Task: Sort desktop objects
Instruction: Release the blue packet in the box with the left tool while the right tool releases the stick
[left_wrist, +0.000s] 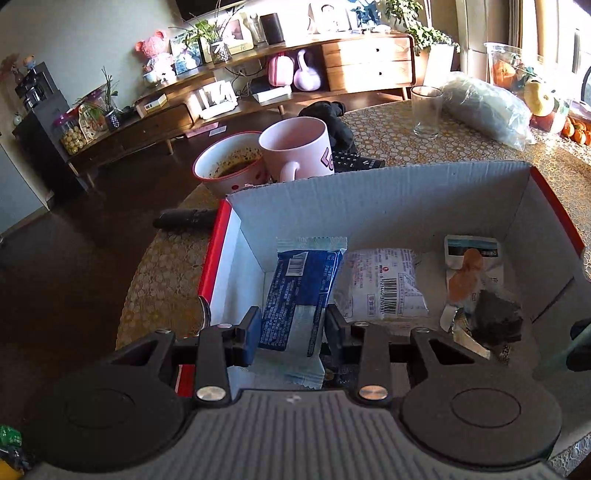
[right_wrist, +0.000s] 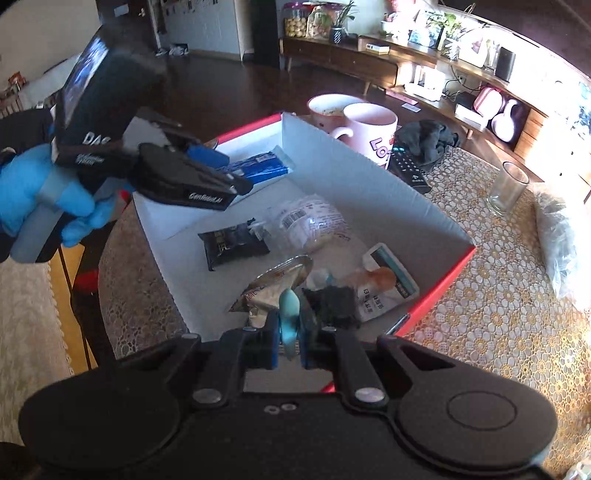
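Item: blue snack packet (left_wrist: 295, 295), which I am pinching in my left claw (left_wrist: 291, 328), long axis running away from me, hanging over the box's (left_wrist: 369, 192) near-left corner. Item: small teal thing (right_wrist: 288, 314), which I am clamping in my right claw (right_wrist: 288, 343), hovering over the box's near-right clutter. Both are heading down into the box.

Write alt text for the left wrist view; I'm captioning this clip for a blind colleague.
The left tongs grip a blue snack packet over a cardboard box that already holds a white packet and other wrappers. Behind the box on the patterned tablecloth stand a pink mug, a used bowl and an empty glass.
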